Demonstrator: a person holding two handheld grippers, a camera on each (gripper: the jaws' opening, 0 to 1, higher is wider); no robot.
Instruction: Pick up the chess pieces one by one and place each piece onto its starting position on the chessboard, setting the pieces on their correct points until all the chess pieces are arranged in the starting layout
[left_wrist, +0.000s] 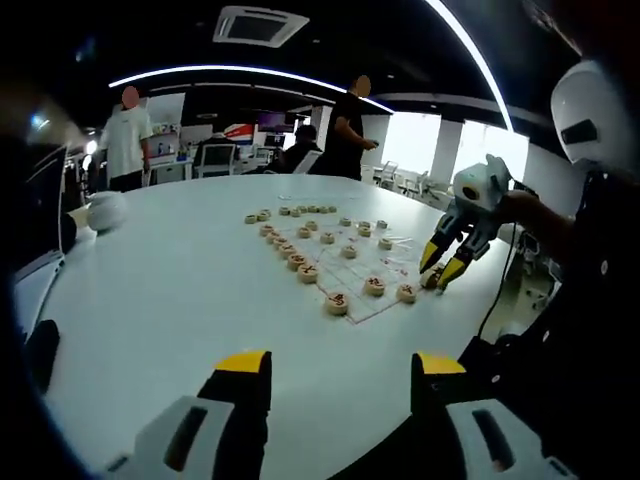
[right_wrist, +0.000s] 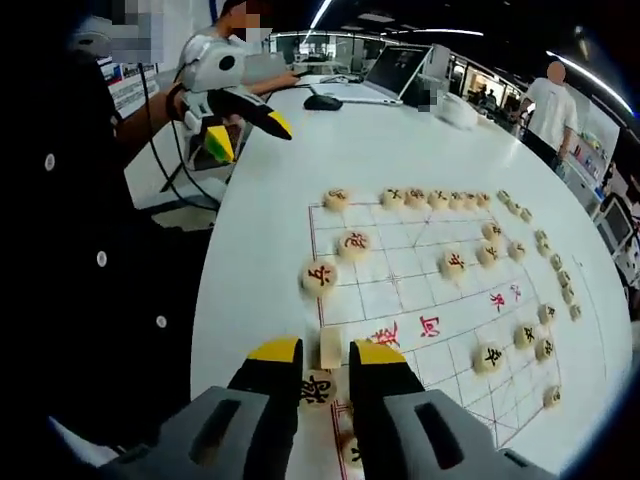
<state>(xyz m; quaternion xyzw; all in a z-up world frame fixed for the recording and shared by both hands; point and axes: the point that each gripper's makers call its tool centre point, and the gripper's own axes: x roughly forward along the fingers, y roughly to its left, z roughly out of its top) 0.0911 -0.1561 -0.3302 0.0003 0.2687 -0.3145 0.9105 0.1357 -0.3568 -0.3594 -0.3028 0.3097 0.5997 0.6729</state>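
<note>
In the right gripper view a chess piece (right_wrist: 331, 347) stands on edge between the yellow-tipped jaws of the right gripper (right_wrist: 327, 352), which are drawn narrow and pinch it just above the near edge of the chessboard (right_wrist: 420, 300). Another piece (right_wrist: 316, 388) lies flat on the board just beneath the left jaw. Round pieces sit on the board's points, a row (right_wrist: 415, 197) along its far side and a line (right_wrist: 545, 268) curving down the right side (their characters are too small to read). The board lies flat on a white table (right_wrist: 300, 150).

In the left gripper view the left gripper (left_wrist: 343, 365) hangs over bare table (left_wrist: 180, 290), its jaws wide apart with nothing between them, well apart from the board (left_wrist: 345, 262).
</note>
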